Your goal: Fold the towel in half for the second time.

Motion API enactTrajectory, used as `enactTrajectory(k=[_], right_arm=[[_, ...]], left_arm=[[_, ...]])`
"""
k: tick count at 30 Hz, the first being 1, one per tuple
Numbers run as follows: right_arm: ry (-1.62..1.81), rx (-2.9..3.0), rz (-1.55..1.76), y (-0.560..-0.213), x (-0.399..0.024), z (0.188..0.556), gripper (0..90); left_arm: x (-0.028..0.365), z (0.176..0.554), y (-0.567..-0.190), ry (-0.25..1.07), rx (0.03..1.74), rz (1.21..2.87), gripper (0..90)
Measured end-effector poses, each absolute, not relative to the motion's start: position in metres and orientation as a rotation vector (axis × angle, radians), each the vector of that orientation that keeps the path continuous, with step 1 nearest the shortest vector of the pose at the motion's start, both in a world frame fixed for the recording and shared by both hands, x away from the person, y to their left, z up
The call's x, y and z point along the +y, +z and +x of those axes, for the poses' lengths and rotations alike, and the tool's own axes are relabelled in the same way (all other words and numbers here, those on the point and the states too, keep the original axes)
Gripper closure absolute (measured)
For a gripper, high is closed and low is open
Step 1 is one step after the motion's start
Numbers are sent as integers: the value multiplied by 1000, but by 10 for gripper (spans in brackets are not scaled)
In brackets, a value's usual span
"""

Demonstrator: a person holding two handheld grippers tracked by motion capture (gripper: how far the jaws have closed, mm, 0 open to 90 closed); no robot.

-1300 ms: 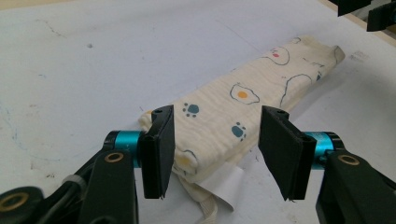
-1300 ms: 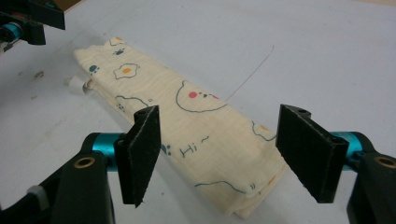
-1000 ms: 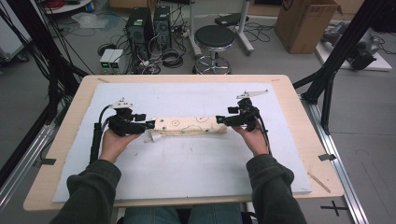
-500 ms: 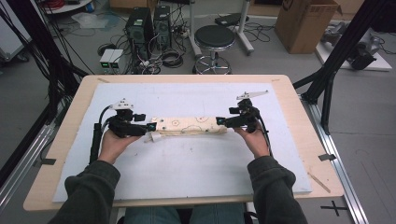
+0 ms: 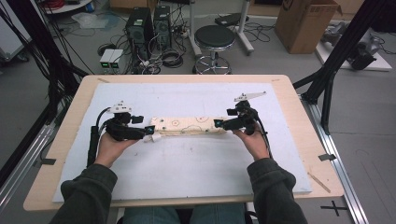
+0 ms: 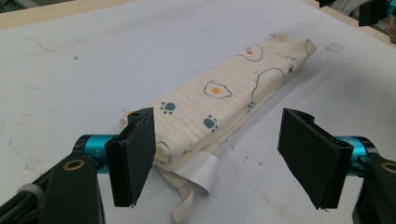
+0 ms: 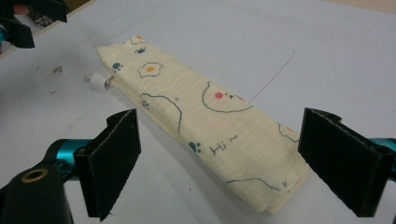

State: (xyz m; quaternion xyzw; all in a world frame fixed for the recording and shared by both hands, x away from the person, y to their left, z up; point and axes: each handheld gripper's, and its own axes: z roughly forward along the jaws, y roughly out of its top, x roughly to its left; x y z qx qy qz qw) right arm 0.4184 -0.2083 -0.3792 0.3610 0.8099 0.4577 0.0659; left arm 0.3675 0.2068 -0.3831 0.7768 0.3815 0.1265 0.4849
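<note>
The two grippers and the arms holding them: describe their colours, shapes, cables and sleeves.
Left gripper and right gripper are black, each with flat rectangular black pads on teal metal stubs, a pale three-cornered plate on top and a trailing black cable. The sleeves are dark grey-green.

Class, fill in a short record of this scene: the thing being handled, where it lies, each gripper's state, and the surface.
thing: folded cloth, cream with printed eggs and paw prints
place: flat across the middle of the white mat
left gripper: jaws have just been opening, at the cloth's left end, pads off it
right gripper: open at its right end
label: white tag at left end
</note>
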Motion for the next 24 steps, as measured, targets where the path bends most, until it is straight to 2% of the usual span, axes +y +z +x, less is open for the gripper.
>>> enactTrajectory(k=[24], right_arm=[[1370,2460,1050,-371,-210,405,122]], left_arm=[[207,350,-378,330,881,1909,269]])
